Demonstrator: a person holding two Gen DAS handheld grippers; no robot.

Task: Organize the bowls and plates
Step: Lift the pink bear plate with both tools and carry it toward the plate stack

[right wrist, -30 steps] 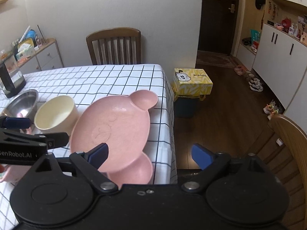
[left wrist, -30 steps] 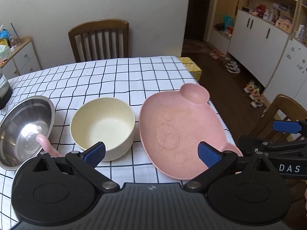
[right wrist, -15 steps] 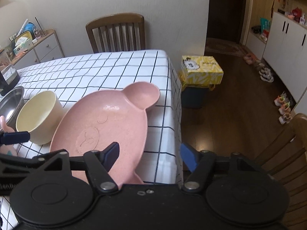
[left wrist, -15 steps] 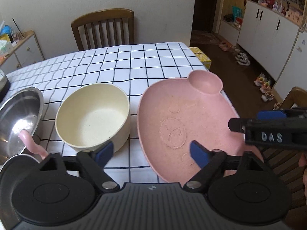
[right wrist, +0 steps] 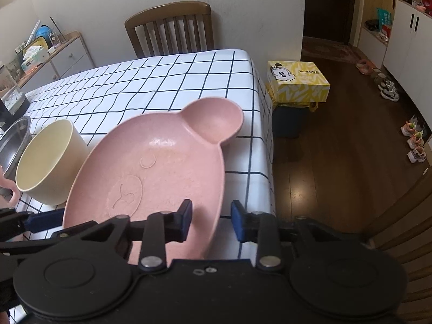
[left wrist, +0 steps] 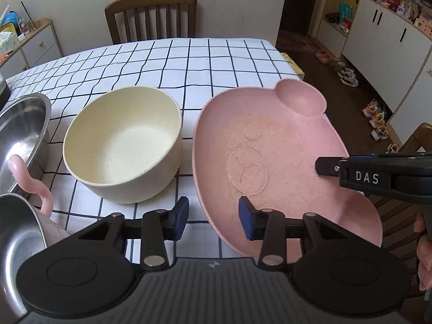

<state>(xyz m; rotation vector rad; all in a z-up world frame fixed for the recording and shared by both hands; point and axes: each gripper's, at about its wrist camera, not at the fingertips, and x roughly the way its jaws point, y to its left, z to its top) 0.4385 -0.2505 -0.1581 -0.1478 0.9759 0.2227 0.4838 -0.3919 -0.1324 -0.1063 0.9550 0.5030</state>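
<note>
— Straddling anything, the left gripper (left wrist: 213,217)?
— Yes: jaws spread across the pink plate's (left wrist: 270,145) near rim, cream bowl (left wrist: 121,145) just left.
— And the right gripper (right wrist: 212,220)?
— Jaws parted, straddling the plate's right rim, not clamped.

Left tongs (left wrist: 213,217) parted, right tongs (right wrist: 211,220) parted, both level

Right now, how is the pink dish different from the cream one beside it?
The pink plate is shallow, wide and bear-shaped with ear wells; the cream bowl is deep, round and plain. The pink plate has a face embossed inside; the cream bowl is smooth. The right claw straddles the pink plate's rim; no claw is at the cream bowl. Both are empty, matte and speckled.
</note>
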